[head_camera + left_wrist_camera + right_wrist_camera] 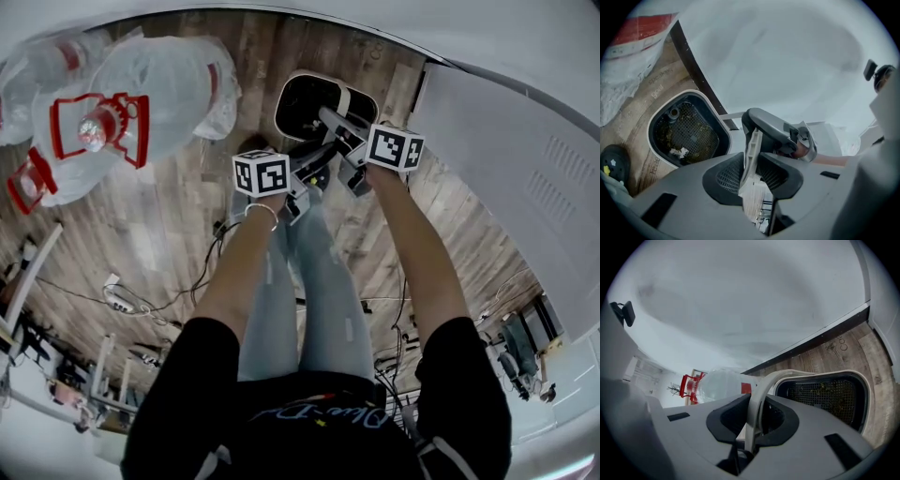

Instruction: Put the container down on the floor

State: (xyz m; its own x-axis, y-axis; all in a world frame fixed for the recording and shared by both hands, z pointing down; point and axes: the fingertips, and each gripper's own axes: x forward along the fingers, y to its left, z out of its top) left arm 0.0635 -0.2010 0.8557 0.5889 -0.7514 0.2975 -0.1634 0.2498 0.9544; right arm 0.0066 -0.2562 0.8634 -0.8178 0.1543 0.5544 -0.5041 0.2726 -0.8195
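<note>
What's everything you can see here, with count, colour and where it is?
container: one, white rim, black mesh inside, in front of the person, by the wall; white handle
water jugs: at least two, clear with red caps, on the floor at left
floor: one, brown wood planks
wall: one, white, ahead
cabinet: one, white, at right
cables: several, black, on the floor behind the person
power strip: one, white, among the cables
person: one, black shirt, grey jeans, black shoe beside the container
left gripper: one, grey, handle tilted between its jaws
right gripper: one, grey, jaws closed on the handle
</note>
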